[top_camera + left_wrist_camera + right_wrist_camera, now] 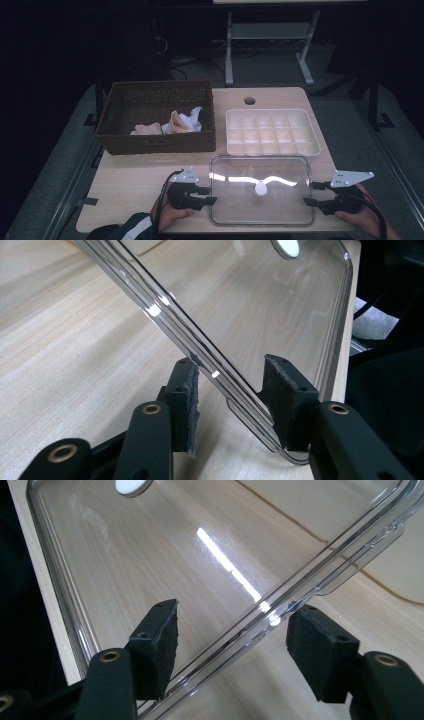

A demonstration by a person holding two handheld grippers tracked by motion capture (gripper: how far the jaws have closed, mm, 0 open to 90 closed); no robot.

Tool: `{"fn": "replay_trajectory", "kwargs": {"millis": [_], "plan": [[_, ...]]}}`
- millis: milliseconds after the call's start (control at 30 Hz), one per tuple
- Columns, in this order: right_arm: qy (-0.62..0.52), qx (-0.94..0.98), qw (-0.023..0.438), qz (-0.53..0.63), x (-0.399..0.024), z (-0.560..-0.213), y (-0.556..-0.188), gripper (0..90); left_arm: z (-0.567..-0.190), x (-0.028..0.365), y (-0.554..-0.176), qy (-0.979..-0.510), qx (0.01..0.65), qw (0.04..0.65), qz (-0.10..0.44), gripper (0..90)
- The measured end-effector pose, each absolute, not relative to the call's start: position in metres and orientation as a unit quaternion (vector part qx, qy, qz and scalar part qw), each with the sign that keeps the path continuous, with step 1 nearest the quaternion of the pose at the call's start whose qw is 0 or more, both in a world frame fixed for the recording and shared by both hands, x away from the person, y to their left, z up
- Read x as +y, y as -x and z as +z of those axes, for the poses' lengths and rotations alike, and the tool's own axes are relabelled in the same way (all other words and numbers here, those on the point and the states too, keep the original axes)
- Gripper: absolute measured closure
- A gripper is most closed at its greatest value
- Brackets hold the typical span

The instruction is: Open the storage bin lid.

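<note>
Pale wooden table (140, 175) bears a clear rectangular plastic lid (260, 187), lying flat before the white compartmented tray (272, 131). Left gripper (210, 196) and right gripper (309, 194) straddle its side rims, pads apart and clear of them. Judging by this, the lid is set down and released; withdrawing remains.

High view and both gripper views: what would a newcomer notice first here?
The clear plastic lid lies flat on the near part of the wooden table, with the left tool at its left edge and the right tool at its right edge, jaws apart around the rim. Behind it stand a white divided tray and, to the left, a dark wicker basket holding crumpled cloth.
</note>
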State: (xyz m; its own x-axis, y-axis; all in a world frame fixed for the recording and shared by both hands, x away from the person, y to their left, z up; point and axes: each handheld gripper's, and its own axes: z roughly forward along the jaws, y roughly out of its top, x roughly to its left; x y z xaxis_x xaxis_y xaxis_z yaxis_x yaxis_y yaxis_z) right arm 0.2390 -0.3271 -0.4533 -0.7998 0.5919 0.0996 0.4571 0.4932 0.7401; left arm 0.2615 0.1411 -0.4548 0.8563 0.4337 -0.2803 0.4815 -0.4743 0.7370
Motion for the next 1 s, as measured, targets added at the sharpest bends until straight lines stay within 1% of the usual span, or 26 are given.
{"fn": "replay_trajectory", "kwargs": {"millis": [200,333,400,500,533,567,600,633,667,700,733,767,800,867,967,1000], "plan": [[-0.306,0.857,0.088,0.404,-0.329,-0.456,-0.233,36.6,-0.458,0.137,-0.250,-0.867,0.257,0.425,-0.029,58.1],[-0.304,0.860,0.078,0.403,-0.332,-0.456,-0.226,36.5,-0.458,0.135,-0.245,-0.870,0.250,0.423,-0.042,58.2],[-0.306,0.860,0.077,0.402,-0.333,-0.456,-0.225,36.4,-0.459,0.132,-0.242,-0.874,0.246,0.417,-0.038,56.8],[-0.311,0.859,0.080,0.399,-0.334,-0.458,-0.225,34.4,-0.460,0.130,-0.242,-0.880,0.250,0.404,-0.024,52.0],[-0.311,0.859,0.080,0.399,-0.334,-0.458,-0.225,34.4,-0.460,0.130,-0.242,-0.880,0.250,0.404,-0.024,48.9],[-0.325,0.858,0.086,0.387,-0.333,-0.461,-0.226,34.9,-0.463,0.129,-0.244,-0.883,0.261,0.390,-0.008,45.3],[-0.325,0.858,0.086,0.387,-0.333,-0.461,-0.226,34.9,-0.463,0.129,-0.244,-0.883,0.261,0.390,-0.008,43.5],[-0.329,0.866,0.107,0.361,-0.329,-0.465,-0.227,36.1,-0.465,0.131,-0.246,-0.877,0.275,0.393,-0.008,39.6],[-0.330,0.866,0.105,0.360,-0.327,-0.467,-0.228,36.9,-0.465,0.131,-0.246,-0.884,0.264,0.387,0.009,47.3],[-0.330,0.867,0.101,0.360,-0.326,-0.467,-0.228,37.2,-0.465,0.131,-0.246,-0.884,0.264,0.387,0.009,43.4],[-0.328,0.867,0.101,0.361,-0.325,-0.467,-0.228,37.5,-0.465,0.129,-0.246,-0.888,0.255,0.383,0.006,44.2],[-0.329,0.868,0.101,0.359,-0.324,-0.467,-0.228,37.5,-0.466,0.127,-0.243,-0.893,0.238,0.381,0.020,44.3],[-0.330,0.869,0.102,0.355,-0.323,-0.467,-0.229,37.5,-0.466,0.125,-0.242,-0.895,0.228,0.382,0.022,44.1],[-0.330,0.869,0.103,0.354,-0.323,-0.467,-0.229,37.5,-0.467,0.123,-0.242,-0.894,0.228,0.384,0.022,43.7],[-0.345,0.860,0.104,0.360,-0.326,-0.468,-0.231,37.6,-0.469,0.125,-0.247,-0.885,0.238,0.399,0.021,48.3],[-0.345,0.860,0.104,0.360,-0.326,-0.468,-0.231,37.6,-0.469,0.125,-0.247,-0.885,0.238,0.399,0.021,48.5]]}}
